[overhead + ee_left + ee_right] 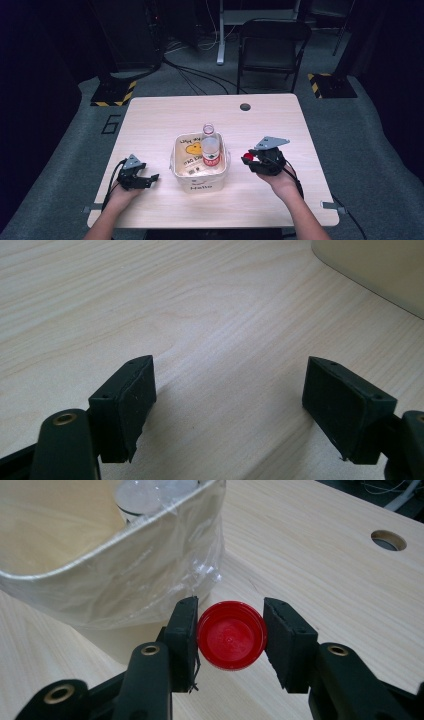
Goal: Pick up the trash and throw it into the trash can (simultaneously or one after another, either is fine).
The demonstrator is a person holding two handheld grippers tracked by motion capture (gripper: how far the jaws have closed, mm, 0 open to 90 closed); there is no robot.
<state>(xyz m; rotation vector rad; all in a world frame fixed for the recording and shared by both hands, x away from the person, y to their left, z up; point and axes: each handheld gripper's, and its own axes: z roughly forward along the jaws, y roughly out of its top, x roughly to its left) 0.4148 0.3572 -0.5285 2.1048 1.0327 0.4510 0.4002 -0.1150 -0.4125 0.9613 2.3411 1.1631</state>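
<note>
- The red cap [231, 635] is gripped between the two black jaws of the right tongs [230, 640]; both pads are pressed against its rim, one on each side.
- In the right gripper view, the cap's round face is turned toward the camera, so its short axis runs roughly along the line of the jaws. Whether this face is the closed top or the open underside cannot be told.
- In the high view, the cap [248, 157] is seen at the tip of the right tongs [251, 158], which are directed toward the basket [198, 186] and are held above the desk [165, 115].
- The cap is located just beside the basket's right wall, apart from it, as shown in the right gripper view, where the plastic-lined basket [125, 580] stands directly behind the jaws.
- The bottle [210, 146] stands upright inside the basket, with its long axis vertical and its uncapped neck pointing up. A red label is seen around its body.
- The left tongs [150, 178] are released: in the left gripper view, the jaws are spread wide with only bare desk [200, 315] between them.
- The left tongs [227, 405] are held low over the desk, left of the basket, with the tips directed toward it. A corner of the basket [380, 270] is seen at the upper right of the left gripper view.
</note>
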